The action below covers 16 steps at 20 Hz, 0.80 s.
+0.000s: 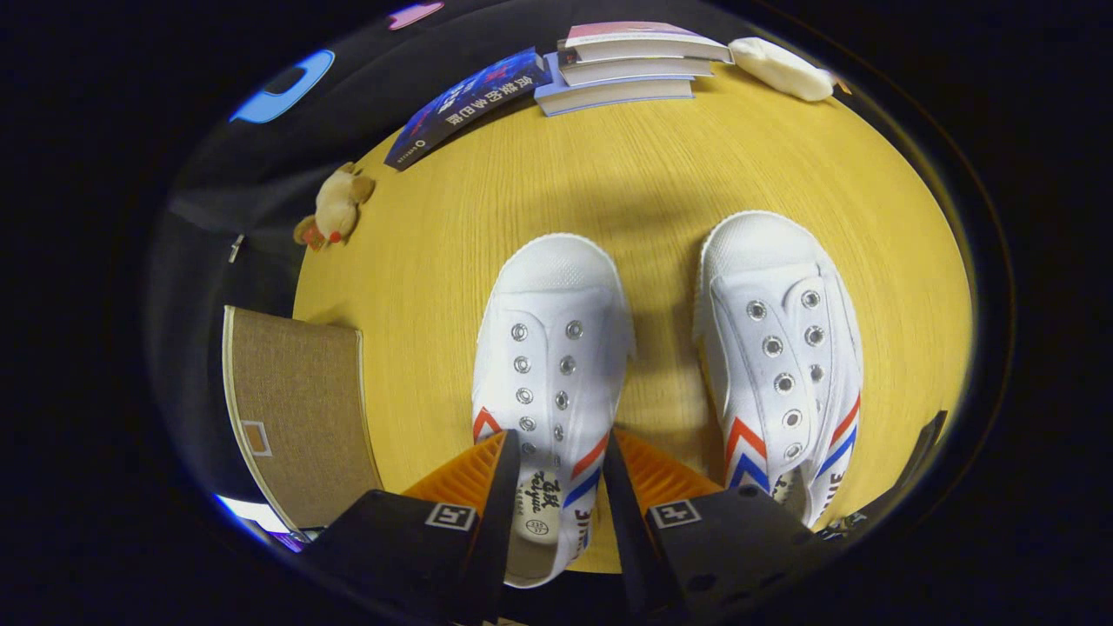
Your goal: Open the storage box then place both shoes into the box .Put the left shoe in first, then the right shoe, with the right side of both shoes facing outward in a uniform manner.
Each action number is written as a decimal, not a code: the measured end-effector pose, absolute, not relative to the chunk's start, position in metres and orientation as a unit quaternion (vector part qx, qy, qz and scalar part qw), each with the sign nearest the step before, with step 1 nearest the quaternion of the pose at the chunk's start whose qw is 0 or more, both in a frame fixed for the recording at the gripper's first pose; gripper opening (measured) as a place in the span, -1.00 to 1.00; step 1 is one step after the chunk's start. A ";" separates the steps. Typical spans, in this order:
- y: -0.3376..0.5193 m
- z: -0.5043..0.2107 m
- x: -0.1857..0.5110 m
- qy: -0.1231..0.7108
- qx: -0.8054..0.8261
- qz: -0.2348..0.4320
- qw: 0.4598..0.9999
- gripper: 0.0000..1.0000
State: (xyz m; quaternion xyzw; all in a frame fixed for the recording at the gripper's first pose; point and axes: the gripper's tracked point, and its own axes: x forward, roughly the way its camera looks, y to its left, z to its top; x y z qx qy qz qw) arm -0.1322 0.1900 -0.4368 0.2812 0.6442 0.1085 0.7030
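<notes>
Two white canvas shoes with red and blue side stripes stand side by side on the yellow wooden table, toes pointing away from me. The left shoe has its heel end between my fingers. My gripper straddles it at the opening, and both fingers press against its sides. The right shoe stands free just to the right of my right finger. The brown fabric storage box sits at the table's left edge, beside my left finger. I cannot tell whether its lid is open.
A stack of books and a dark blue book lie at the table's far edge. A white soft object lies to the right of the books. A small plush toy sits at the far left edge.
</notes>
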 end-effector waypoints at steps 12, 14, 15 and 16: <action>0.194 -0.372 -0.136 0.624 0.371 0.115 0.679 -0.84; 0.200 -0.345 -0.129 0.620 0.380 0.122 0.676 -0.84; 0.205 -0.329 -0.126 0.618 0.381 0.128 0.676 -0.84; 0.210 -0.314 -0.122 0.615 0.381 0.134 0.677 -0.84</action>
